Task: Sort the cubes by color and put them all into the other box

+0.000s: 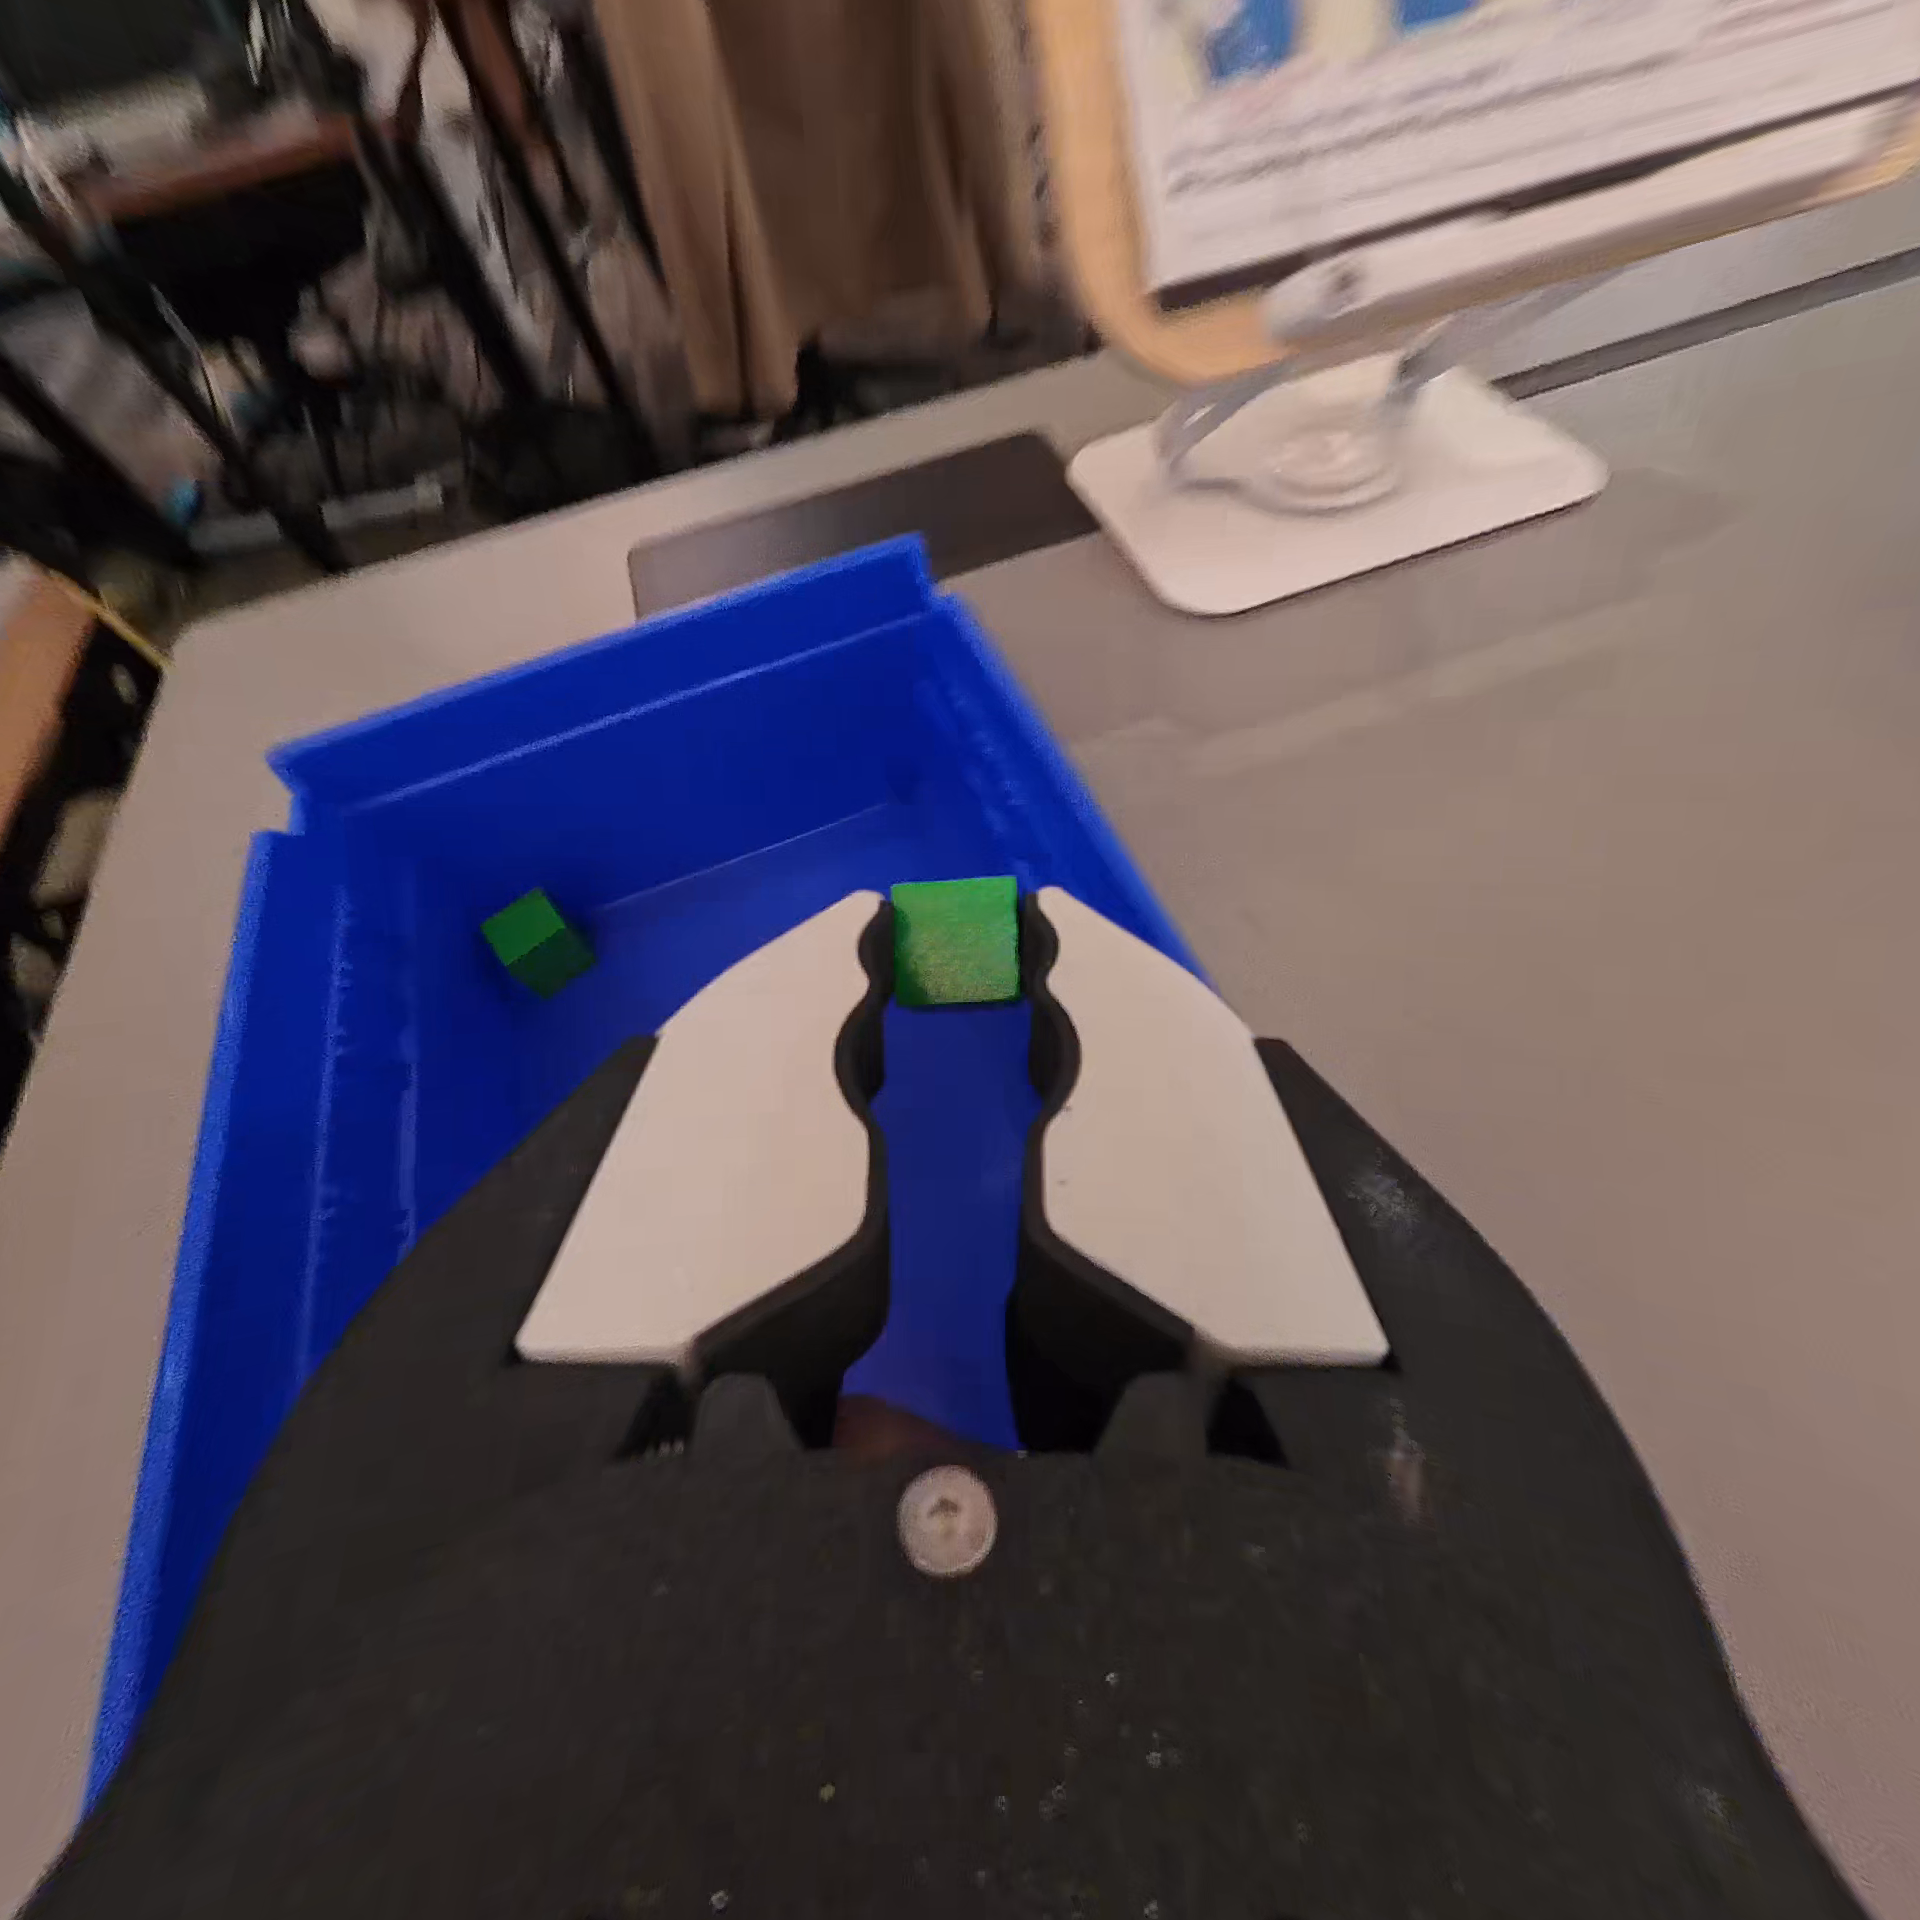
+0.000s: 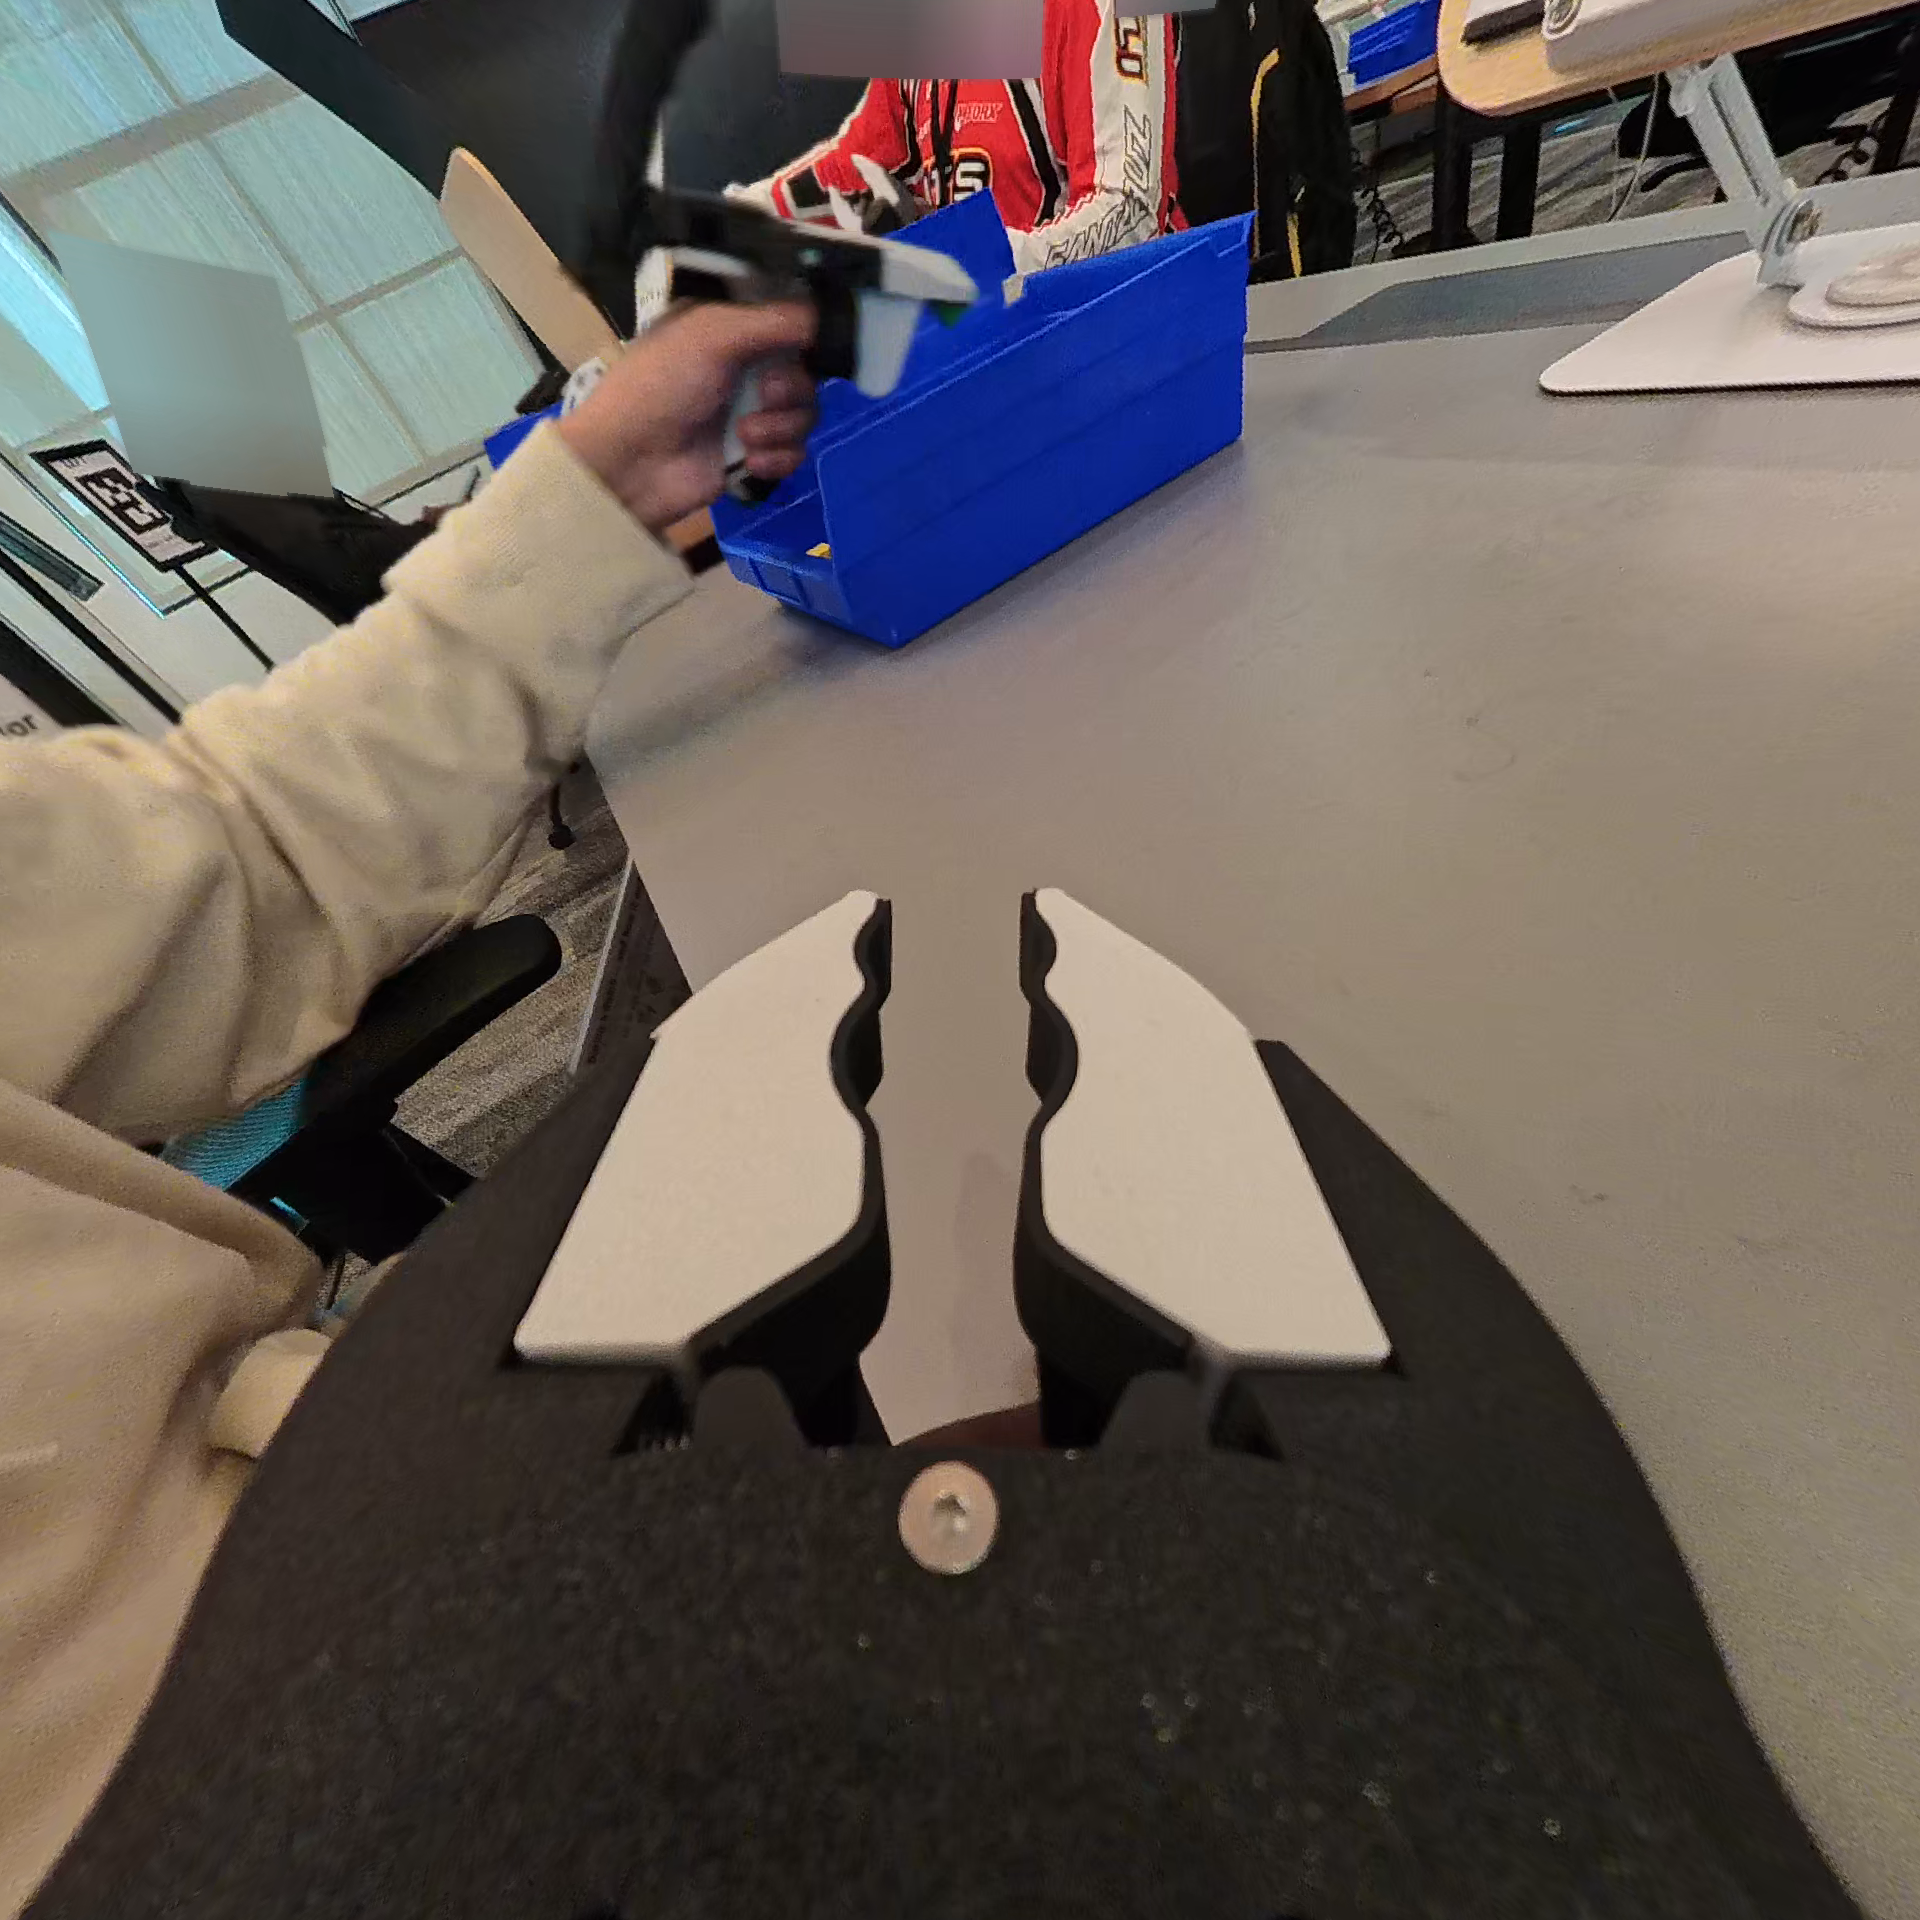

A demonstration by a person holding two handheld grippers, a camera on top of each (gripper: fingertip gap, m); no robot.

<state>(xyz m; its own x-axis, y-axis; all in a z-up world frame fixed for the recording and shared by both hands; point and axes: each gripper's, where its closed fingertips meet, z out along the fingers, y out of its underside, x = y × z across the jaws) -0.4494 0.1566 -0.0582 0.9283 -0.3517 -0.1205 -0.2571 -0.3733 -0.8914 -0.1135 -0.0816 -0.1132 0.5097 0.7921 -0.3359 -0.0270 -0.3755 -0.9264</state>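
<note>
I was on the carrying-and-dropping step: my left gripper (image 1: 956, 940) was clenched on a green cube (image 1: 954, 943), pinched right at the fingertips, and it hung over the blue box (image 1: 312, 1039), above its floor and toward the box's right wall. A second green cube (image 1: 538, 943) already lay on the floor of that box, near its far left corner and well apart from the one I held. I judged this the box to be filled, with the greens being gathered at its far end.

The next move, as I read it, called for lowering the held cube toward the box floor, beside the resting cube, and then letting the fingers part; dropping it from high could make it bounce away from its colour-mate.

My right gripper (image 2: 956, 935) was released and held nothing, hovering above the grey table (image 2: 1455, 831), well clear of the blue box's near end.
</note>
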